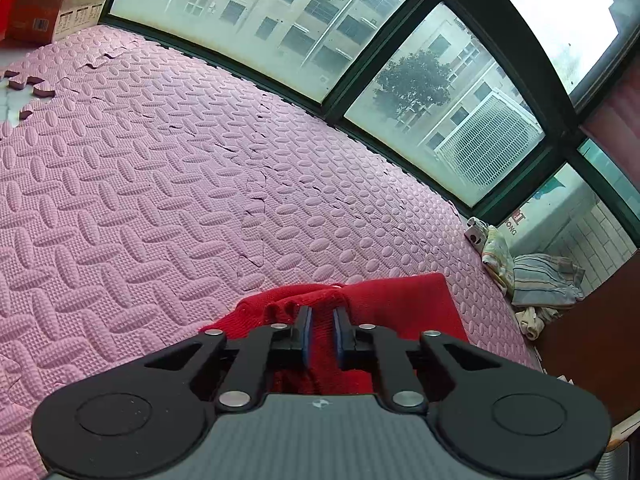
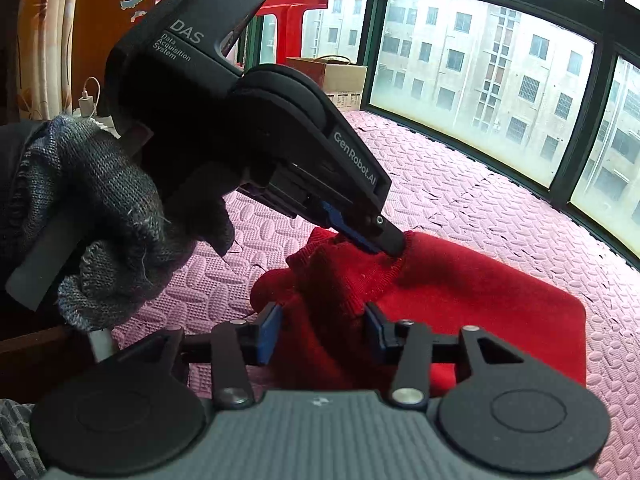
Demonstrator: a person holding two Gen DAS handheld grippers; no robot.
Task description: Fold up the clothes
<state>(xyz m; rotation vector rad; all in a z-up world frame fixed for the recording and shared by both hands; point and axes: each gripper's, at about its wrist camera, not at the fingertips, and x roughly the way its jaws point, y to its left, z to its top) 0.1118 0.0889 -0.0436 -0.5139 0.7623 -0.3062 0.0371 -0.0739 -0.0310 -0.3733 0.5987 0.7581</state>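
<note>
We are pinching the red knit sweater (image 2: 460,300) lying on the pink foam mat (image 1: 160,200) at six o'clock with the left gripper (image 1: 322,318), ready to fold, while the right gripper (image 2: 322,322) is straddling a bunched fold, parted and unpressed.

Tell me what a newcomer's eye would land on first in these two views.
First, the red knitted garment, bunched on the pink foam mat right in front of both grippers. Next, the left gripper, held by a grey-gloved hand, pinches the garment's upper edge, while the right gripper stands open around a raised fold. Behind runs a wide green-framed window facing apartment blocks.
</note>
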